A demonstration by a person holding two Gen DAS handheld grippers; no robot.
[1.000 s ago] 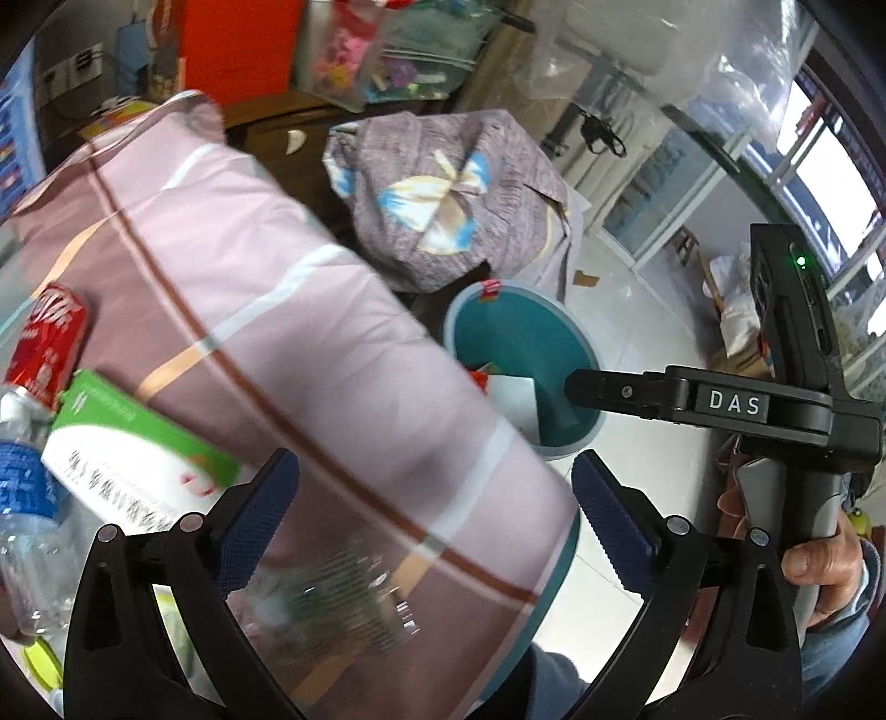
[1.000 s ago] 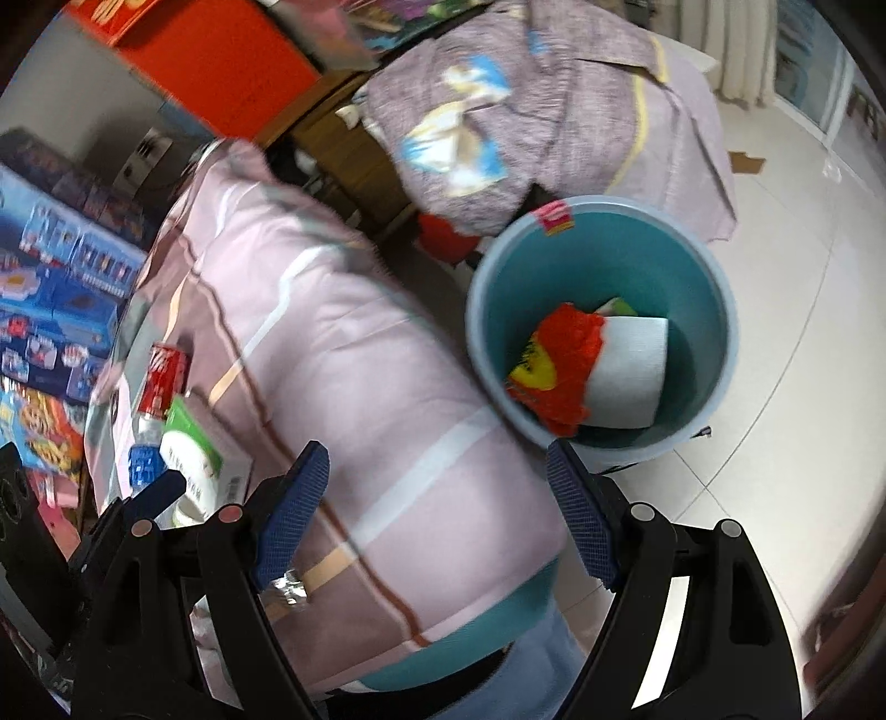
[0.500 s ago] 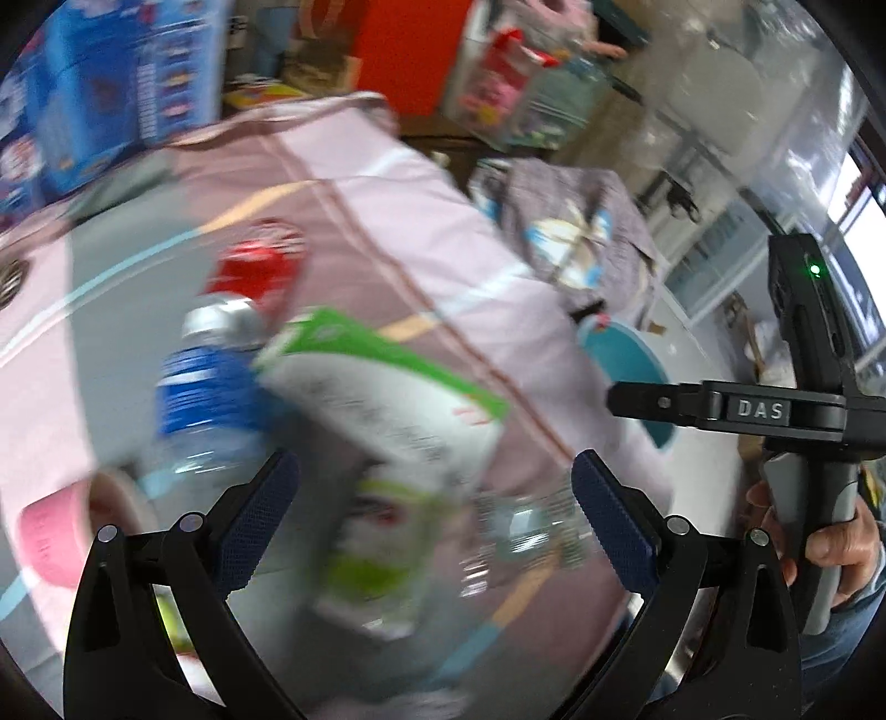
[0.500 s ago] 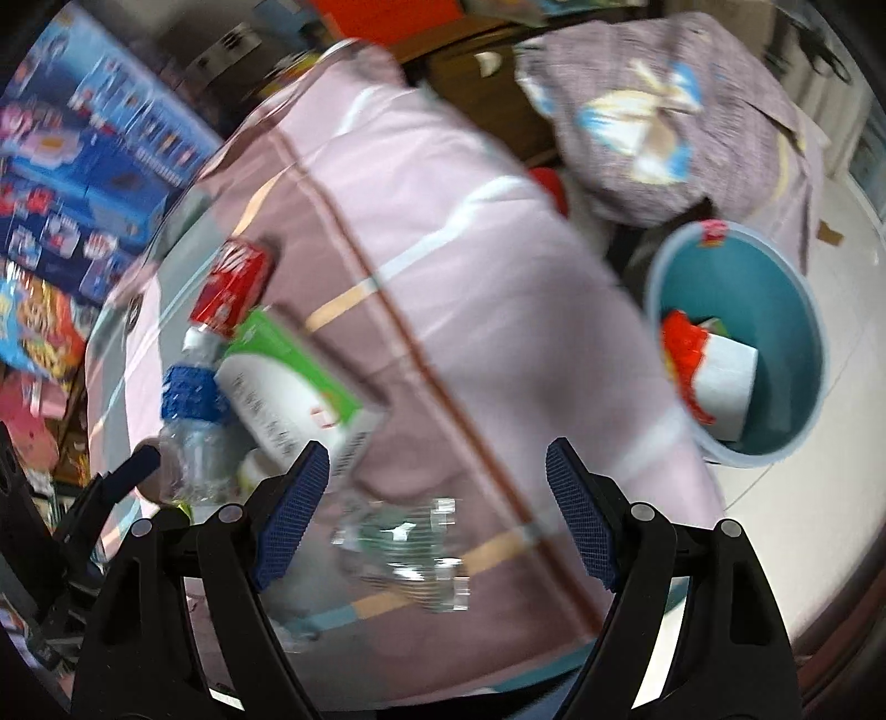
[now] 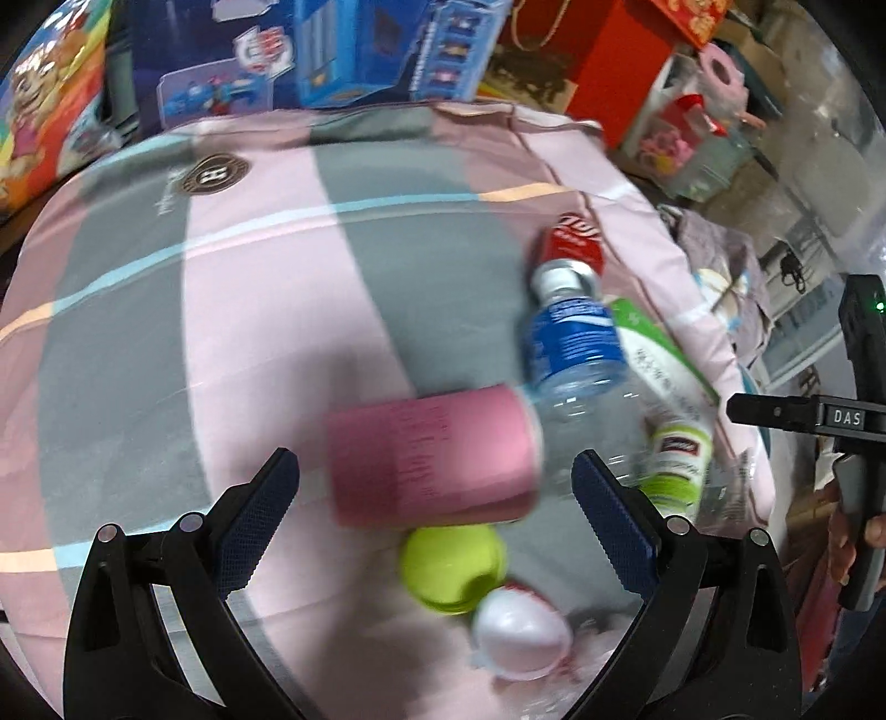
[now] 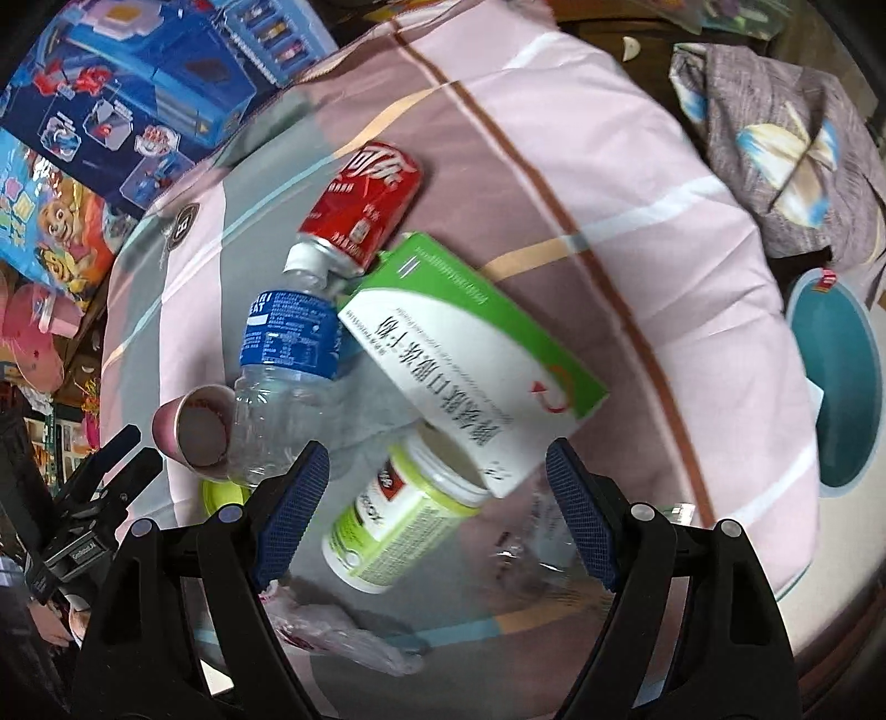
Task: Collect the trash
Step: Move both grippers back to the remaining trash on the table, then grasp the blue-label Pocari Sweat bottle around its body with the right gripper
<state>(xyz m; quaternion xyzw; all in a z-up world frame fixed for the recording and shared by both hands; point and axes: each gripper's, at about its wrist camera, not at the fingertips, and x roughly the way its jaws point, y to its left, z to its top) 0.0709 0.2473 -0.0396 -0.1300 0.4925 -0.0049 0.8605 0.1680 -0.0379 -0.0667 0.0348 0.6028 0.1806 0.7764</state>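
Note:
Trash lies in a heap on a pink and grey cloth-covered table [image 5: 166, 332]. In the left wrist view my left gripper [image 5: 434, 507] is open and empty around a pink paper cup [image 5: 432, 454] on its side, with a yellow-green lid [image 5: 451, 567] and a white wrapper [image 5: 520, 628] below it. In the right wrist view my right gripper [image 6: 437, 515] is open and empty above a green-and-white pill jar [image 6: 396, 526], a green-and-white box [image 6: 470, 365], a clear water bottle [image 6: 282, 365] and a red cola can [image 6: 360, 205]. A teal bin [image 6: 836, 387] stands on the floor at right.
Toy boxes [image 5: 354, 50] and a red box [image 5: 626, 61] stand behind the table. A patterned grey cloth bundle [image 6: 786, 138] lies beyond the table's right edge. Crumpled clear plastic [image 6: 354, 637] lies near the table front. The right gripper's body [image 5: 819, 415] shows at the left view's right.
Both grippers have swung left, away from the bin and over the table top. The trash heap now lies between and ahead of the open jaws.

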